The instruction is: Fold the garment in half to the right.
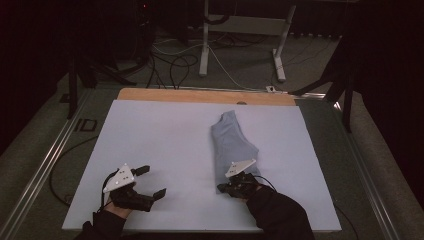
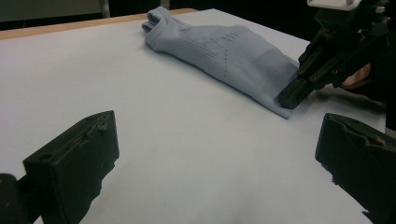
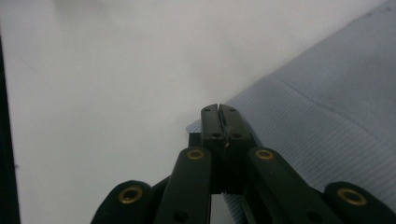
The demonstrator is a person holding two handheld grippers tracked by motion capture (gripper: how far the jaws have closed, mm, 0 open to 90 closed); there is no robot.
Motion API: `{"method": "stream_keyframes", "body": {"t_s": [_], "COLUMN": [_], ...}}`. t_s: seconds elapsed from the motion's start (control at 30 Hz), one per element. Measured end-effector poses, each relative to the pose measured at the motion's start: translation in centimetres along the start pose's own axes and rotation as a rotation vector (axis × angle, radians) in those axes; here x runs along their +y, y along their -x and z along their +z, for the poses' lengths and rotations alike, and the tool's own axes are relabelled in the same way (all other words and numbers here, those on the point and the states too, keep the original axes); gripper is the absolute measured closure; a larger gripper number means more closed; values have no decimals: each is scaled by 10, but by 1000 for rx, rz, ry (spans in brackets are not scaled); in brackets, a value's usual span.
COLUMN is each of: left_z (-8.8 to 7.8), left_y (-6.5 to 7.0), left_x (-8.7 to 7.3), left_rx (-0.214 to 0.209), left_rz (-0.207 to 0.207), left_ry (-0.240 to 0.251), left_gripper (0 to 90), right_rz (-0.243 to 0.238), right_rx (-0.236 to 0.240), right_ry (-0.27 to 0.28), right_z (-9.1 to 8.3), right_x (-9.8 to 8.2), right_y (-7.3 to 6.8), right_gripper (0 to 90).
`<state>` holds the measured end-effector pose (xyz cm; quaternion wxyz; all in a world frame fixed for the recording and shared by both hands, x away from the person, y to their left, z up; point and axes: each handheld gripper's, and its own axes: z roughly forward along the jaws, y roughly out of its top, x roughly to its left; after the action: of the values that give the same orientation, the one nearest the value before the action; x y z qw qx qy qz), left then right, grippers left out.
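right tool (image 3: 219,110) closed at sock (image 3: 327,116) corner

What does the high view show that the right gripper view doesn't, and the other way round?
High view: the whole pale blue sock lying lengthwise on the white board, the left tool open and apart from it, plus the floor cables behind. Right gripper view: the sock's ribbed cuff up close, and the right tool with its jaws together at the cuff's corner. Shared: sock, board, right tool at the sock's near end.
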<state>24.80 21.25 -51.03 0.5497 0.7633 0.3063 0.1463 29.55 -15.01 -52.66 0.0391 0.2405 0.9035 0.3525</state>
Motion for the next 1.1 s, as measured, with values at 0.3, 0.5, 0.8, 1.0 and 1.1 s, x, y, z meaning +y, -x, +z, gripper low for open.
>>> {"method": "stream_keyframes", "body": {"t_s": [0.3, 0.5, 0.8, 1.0, 1.1], "left_z": [0, -2, -3, -5, -6], "left_y": [0, -2, -3, -6, -7], "left_x": [0, 0, -1, 0, -1], "left_rx": [-2, 6, 4, -28, -38], "left_rz": [4, -2, 5, 4, 2], "left_ry": [-1, 3, -3, -13, -16], "left_gripper": [3, 3, 3, 3, 3], "right_rz": [20, 42, 37, 46, 39], "right_rx": [18, 45, 11, -7, -18], "right_ry": [22, 30, 139, 183, 204], "right_z": [0, -5, -34, -46, -49], "right_x": [-3, 0, 10, 12, 15], "right_y": [3, 5, 8, 16, 17], "right_gripper": [900, 900, 896, 559, 395]}}
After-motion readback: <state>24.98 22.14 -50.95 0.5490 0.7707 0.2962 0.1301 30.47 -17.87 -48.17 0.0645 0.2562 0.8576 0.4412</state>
